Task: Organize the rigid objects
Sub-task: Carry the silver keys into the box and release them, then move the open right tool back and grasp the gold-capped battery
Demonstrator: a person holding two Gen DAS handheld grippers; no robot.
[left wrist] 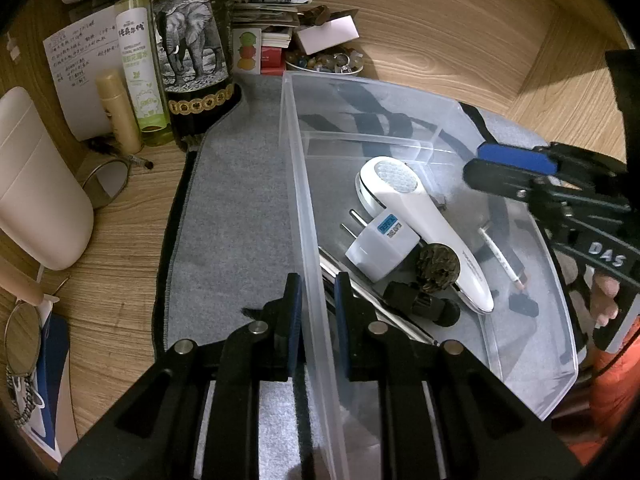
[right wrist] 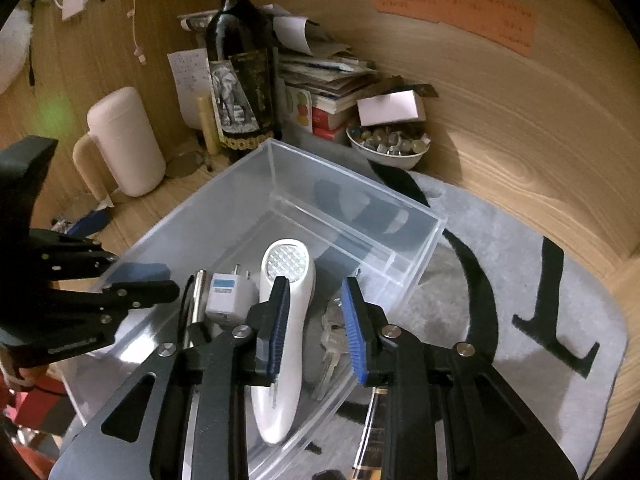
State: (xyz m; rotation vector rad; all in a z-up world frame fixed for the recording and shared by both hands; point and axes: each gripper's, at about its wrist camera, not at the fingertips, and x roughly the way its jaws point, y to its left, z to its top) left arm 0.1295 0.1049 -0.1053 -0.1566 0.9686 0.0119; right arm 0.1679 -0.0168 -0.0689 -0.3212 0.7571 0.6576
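A clear plastic bin (left wrist: 298,184) (right wrist: 352,208) sits on a grey mat. Inside lie a white handheld device (left wrist: 420,216) (right wrist: 286,280), a white plug adapter (left wrist: 380,250) (right wrist: 226,292), a pinecone (left wrist: 438,268), a black clip (left wrist: 420,304), a white pen (left wrist: 502,258) and keys (right wrist: 332,336). My left gripper (left wrist: 318,320) straddles the bin's left wall, one finger on each side, with a small gap. My right gripper (right wrist: 316,328) (left wrist: 504,168) is open above the bin, over the white device's handle, holding nothing.
A wine bottle with an elephant label (left wrist: 192,64) (right wrist: 240,80), a green spray bottle (left wrist: 142,72), a white mug (left wrist: 36,184) (right wrist: 124,144), stacked books (right wrist: 332,84) and a bowl of stones (left wrist: 324,62) (right wrist: 388,144) crowd the wooden desk behind the bin.
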